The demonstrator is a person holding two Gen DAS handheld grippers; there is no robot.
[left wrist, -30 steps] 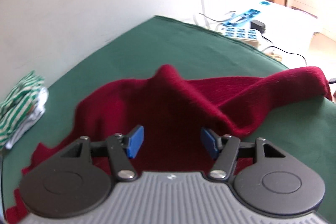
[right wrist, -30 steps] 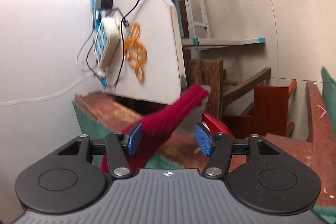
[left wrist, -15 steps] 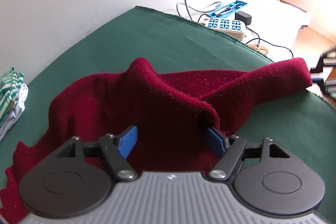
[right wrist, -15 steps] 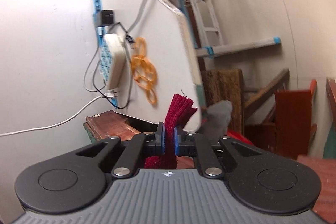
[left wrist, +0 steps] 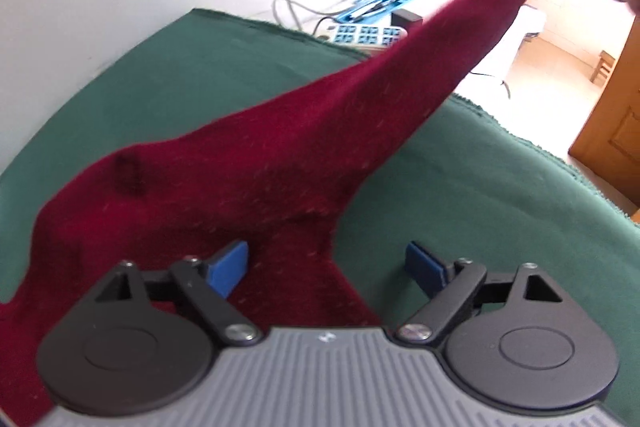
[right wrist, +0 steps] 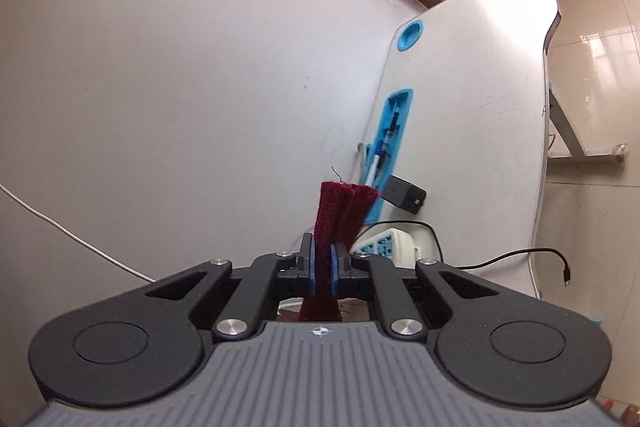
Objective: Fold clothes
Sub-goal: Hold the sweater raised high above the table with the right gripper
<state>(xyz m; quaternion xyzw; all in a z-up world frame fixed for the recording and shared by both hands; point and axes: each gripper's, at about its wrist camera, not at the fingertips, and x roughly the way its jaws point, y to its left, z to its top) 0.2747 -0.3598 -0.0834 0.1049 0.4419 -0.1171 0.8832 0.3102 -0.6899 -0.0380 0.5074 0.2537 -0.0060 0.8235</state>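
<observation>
Sweater: dark red knit sweater (left wrist: pixel 248 187), body on green table cloth (left wrist: pixel 500 187), one sleeve (left wrist: pixel 472 27) lifted taut.
R gripper (right wrist: pixel 322 269): clamped on sleeve cuff (right wrist: pixel 344 207).
L gripper (left wrist: pixel 326 267): jaws apart, holding nothing, over body.
Handling: soft, limp, stretchy; prob light.
Hold pts: cuff, hem, shoulder seams.

A second ago the right tongs (right wrist: pixel 322 273) stood open around the maroon sleeve (left wrist: pixel 460 39); half a second ago they pinched its cuff, and now they have lifted it high, up and to the right of the left tongs (left wrist: pixel 326 267). The sleeve is drawn out taut. The sweater (left wrist: pixel 208 203) hump ahead of the left tongs has flattened.
</observation>
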